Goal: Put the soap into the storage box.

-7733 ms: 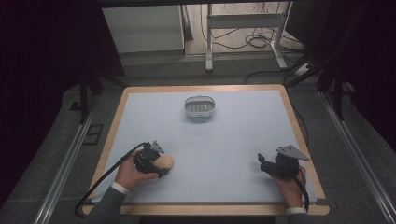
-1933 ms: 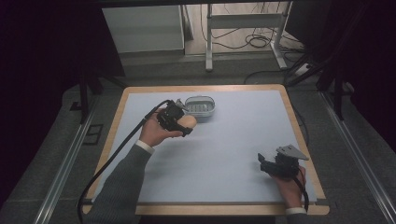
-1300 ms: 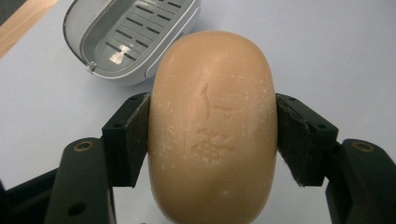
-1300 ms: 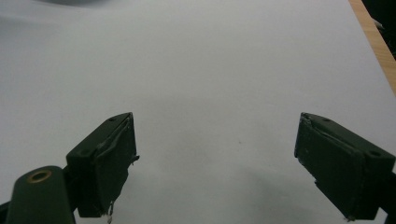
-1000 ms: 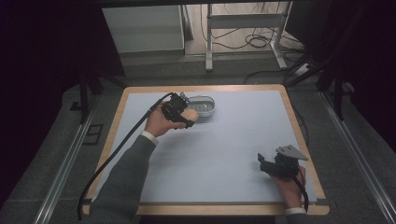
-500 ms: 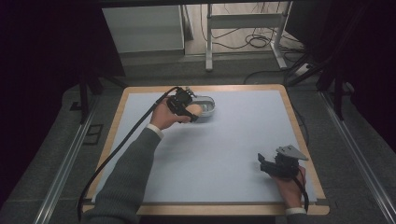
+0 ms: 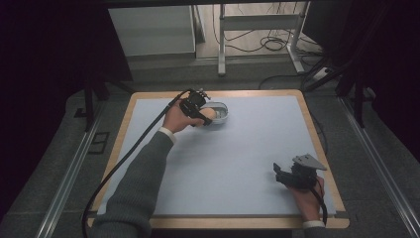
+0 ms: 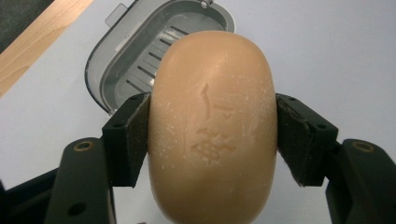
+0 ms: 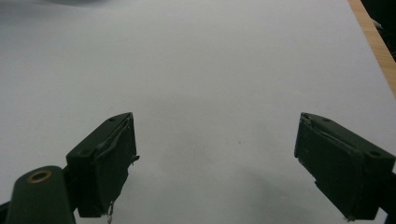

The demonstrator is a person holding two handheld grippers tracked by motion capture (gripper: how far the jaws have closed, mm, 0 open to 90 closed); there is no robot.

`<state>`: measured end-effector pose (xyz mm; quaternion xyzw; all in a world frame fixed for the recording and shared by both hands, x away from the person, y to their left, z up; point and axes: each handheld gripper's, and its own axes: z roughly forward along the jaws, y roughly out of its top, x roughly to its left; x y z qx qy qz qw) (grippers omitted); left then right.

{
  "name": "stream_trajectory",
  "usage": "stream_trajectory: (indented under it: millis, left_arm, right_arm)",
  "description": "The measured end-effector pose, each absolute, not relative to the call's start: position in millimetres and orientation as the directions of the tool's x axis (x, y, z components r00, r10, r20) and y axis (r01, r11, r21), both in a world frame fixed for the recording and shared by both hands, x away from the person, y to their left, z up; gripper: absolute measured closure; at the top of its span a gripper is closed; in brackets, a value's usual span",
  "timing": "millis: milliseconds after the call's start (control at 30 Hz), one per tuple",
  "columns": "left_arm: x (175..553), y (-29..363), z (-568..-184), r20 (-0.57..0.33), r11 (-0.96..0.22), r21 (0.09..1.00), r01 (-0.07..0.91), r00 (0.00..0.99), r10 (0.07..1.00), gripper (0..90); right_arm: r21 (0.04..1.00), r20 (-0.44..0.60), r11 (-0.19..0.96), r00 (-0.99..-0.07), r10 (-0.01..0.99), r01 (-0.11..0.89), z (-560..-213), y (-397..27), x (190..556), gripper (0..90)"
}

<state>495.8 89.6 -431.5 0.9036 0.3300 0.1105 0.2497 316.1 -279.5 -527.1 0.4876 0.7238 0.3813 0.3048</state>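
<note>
A tan oval bar of soap [image 8: 212, 126] is clamped between the jaws of my left gripper [image 8: 212, 135], which is shut on it. The soap [image 7: 208, 115] hangs just over the near rim of a grey soap dish [image 8: 140, 60] with a slotted floor. In the high view that dish [image 7: 221, 110] sits at the far middle of the table, with my left gripper [image 7: 204, 115] at its left side. My right gripper [image 7: 278, 173] rests near the front right of the table. Its jaws stand wide open with nothing between them [image 9: 215, 163].
The table has a pale blue mat [image 7: 237, 148] with a wooden border [image 7: 247, 222]. A black cable [image 7: 124, 163] trails from the left gripper toward the front left. Beyond the table are dark floor, metal rails [image 7: 69, 168] and a stand's legs [image 7: 257, 29].
My left gripper has carried the soap from the front left of the table to the far middle, reaching the dish's edge. The right gripper has stayed still.
</note>
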Motion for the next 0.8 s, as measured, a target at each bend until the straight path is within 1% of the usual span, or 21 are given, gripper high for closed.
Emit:
stream_trajectory:
  millis: [800]
  left_arm:
    - [526.5,73.9,-437.8,0.043,-0.677,0.502,0.538,0.766,0.641,32.7]
  right_arm:
    - [0.85,-0.066,0.231,-0.338,0.939,0.474,-527.0,-279.9,316.1,13.1]
